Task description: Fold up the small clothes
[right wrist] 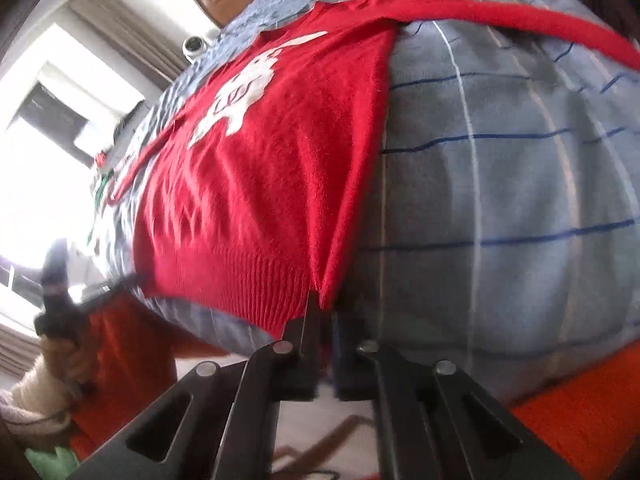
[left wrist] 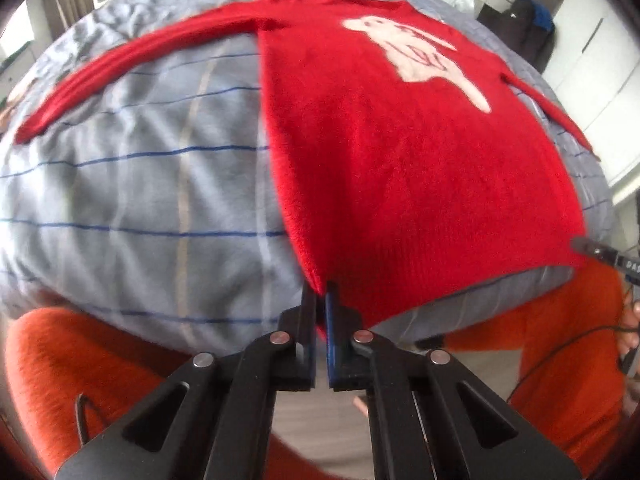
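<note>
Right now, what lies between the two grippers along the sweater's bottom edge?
Only the ribbed hem of the red knit sweater. The left gripper and right gripper each pinch a corner; the right wrist view shows it best.

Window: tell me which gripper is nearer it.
Left. Left gripper holds the sweater hem corner on the window side; right gripper holds the far corner.

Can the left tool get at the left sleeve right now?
Probably not yet: the left tool is shut on the hem corner of the red knitted sweater, and the long red sleeve lies far across the grey striped bedcover. Nothing blocks it otherwise.
</note>
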The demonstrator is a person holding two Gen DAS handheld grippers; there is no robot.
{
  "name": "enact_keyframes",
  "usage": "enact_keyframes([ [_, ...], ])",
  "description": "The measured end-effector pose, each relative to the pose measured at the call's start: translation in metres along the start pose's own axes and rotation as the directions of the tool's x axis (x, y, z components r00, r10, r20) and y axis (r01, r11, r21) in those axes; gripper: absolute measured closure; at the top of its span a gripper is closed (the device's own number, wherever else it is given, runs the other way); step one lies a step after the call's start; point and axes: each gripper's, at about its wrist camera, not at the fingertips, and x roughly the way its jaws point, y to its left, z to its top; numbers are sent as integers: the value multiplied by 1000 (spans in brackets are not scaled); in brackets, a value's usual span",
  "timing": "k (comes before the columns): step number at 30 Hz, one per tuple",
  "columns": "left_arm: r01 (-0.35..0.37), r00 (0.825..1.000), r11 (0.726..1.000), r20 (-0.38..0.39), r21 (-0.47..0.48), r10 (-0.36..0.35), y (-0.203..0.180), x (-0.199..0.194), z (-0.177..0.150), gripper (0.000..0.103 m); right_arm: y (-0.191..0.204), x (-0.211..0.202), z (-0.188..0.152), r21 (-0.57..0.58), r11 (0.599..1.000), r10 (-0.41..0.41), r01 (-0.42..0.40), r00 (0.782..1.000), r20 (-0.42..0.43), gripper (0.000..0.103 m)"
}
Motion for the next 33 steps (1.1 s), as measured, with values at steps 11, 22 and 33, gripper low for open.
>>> enact_keyframes([
  [11,-112,991,993,-65,37,115,-18,45,9,97,-18,39,-1,92,992,-78,84,995,-63,100],
  [22,-8,967,992,250,-125,40,3,-69,64,21,-67,-65,32,201,979,-78,35,975,209,57],
  [33,-84,929,895,290,-438,230,72,-28,76,19,-282,-116,75,738,585,-195,-335,826,530,57],
])
